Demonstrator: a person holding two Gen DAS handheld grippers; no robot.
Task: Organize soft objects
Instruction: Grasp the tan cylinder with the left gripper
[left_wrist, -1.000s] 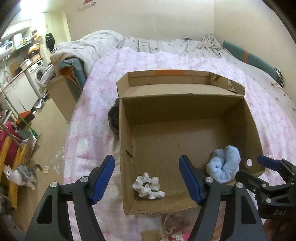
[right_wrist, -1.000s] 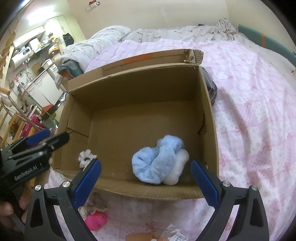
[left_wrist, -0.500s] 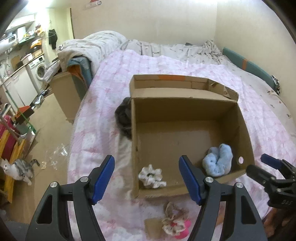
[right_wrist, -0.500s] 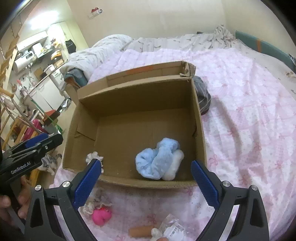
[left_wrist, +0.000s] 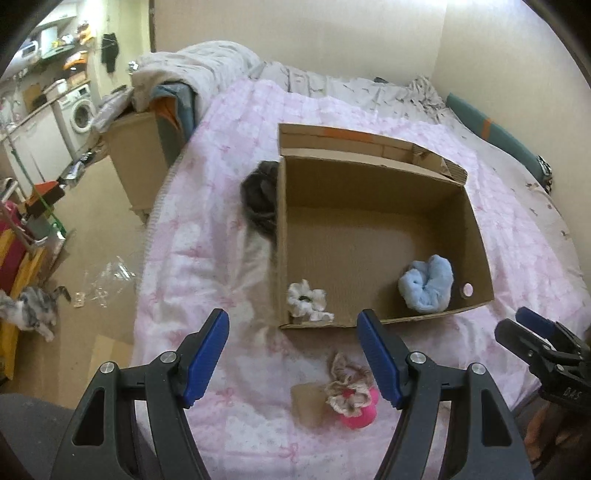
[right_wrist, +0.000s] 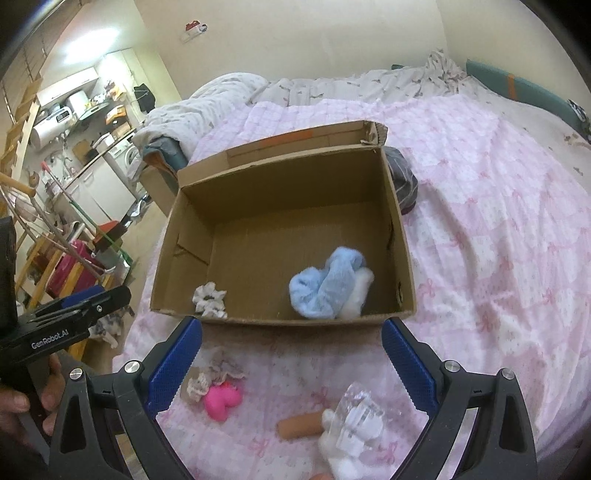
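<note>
From my left wrist view, a cat sits on the floor at far left, beside the bed with its pink quilt. My left tongs hang above the near edge of the quilt with jaws standing apart and nothing between them. Just beyond them the box lies open on the bed. A dark cloth is pressed against its left outer wall. Inside, a white scrunchie lies in the near-left corner and a blue scrunchie in the near-right corner, well apart from each other. The right wrist view shows a white puff touching the blue scrunchie on its right. Outside the box, on the quilt between my left fingers, a beige scrunchie rests on a pink toy, with a tan piece just beside it. My right tongs are also open and empty, poised over the quilt in front of the box. Below them lie a tan cylinder and, touching it, a clear wrapper with white stuffing. A hand grips the left tool's handle at the left edge of the right view.
</note>
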